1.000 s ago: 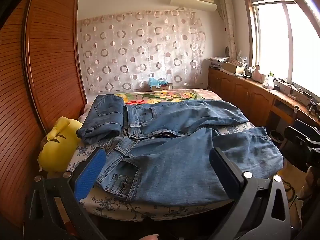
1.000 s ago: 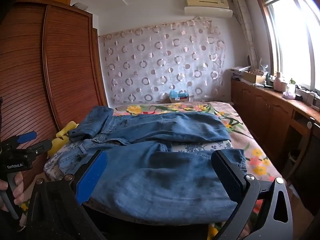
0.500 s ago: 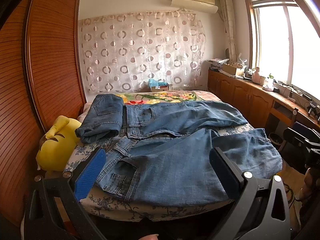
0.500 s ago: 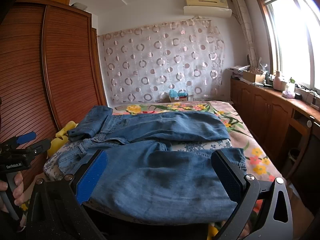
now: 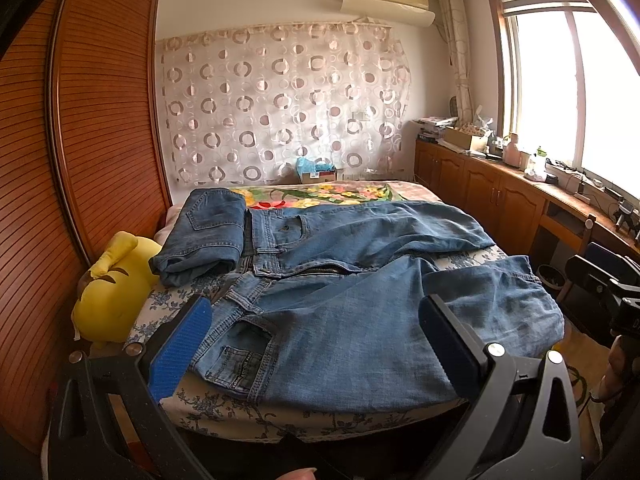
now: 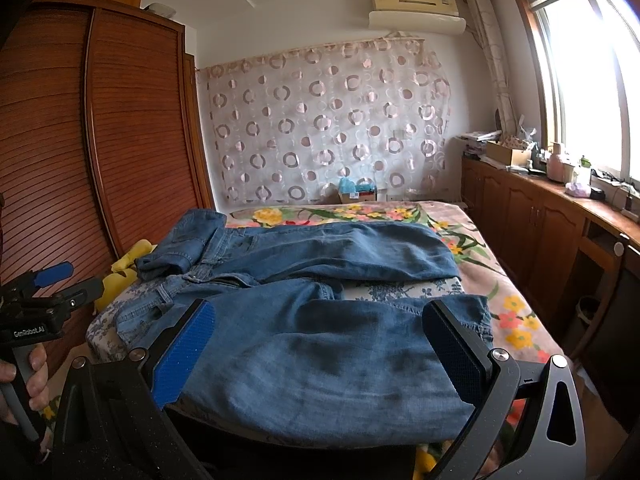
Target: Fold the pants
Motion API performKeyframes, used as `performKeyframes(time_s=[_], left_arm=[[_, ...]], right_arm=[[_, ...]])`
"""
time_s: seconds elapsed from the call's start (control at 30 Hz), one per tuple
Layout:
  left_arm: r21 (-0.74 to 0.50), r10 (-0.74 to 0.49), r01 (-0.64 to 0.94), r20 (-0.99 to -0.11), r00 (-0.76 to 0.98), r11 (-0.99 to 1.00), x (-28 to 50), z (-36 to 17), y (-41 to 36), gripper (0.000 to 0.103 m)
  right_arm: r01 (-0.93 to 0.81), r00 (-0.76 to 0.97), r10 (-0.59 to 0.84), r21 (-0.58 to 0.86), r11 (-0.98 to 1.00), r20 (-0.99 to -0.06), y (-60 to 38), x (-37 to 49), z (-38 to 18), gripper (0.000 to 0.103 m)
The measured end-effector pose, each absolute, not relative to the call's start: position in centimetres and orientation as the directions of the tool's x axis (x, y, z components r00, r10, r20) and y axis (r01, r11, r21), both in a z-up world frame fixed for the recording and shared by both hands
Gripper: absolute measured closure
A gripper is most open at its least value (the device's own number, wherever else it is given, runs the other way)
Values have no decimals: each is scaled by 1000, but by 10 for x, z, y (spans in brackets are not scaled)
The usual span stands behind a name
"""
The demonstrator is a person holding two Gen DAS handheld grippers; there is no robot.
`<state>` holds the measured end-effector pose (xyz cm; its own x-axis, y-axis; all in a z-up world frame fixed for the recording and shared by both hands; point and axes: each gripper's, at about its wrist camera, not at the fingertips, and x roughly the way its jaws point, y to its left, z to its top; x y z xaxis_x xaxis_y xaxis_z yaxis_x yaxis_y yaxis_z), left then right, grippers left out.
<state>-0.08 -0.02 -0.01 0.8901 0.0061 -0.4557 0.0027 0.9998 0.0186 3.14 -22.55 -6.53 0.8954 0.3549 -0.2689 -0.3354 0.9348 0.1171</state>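
Observation:
Several blue jeans lie on the bed (image 5: pixel 224 426). The nearest pair (image 5: pixel 360 328) lies flat across the front edge, waistband to the left; it also shows in the right wrist view (image 6: pixel 320 352). A second pair (image 5: pixel 360 232) lies behind it, and a folded pair (image 5: pixel 204 236) sits at the back left. My left gripper (image 5: pixel 316 344) is open and empty, held in front of the near pair's waist end. My right gripper (image 6: pixel 320 344) is open and empty, in front of its leg end.
A yellow plush toy (image 5: pixel 108 292) sits at the bed's left side by the wooden wardrobe (image 5: pixel 80 140). Wooden cabinets (image 5: pixel 500 196) with clutter run along the right wall under the window. A cardboard box (image 5: pixel 316 174) stands at the bed's far end.
Both views have shifted very slightly; the jeans have not moved and both grippers stay open.

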Motion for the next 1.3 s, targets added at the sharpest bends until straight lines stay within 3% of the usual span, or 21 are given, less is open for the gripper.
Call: performKeyframes(time_s=[1.3], left_arm=[[17, 6, 2, -451, 892, 1000, -1, 0, 0, 0]], right_arm=[[-340, 897, 359, 116, 933, -256, -225, 29, -65, 0]])
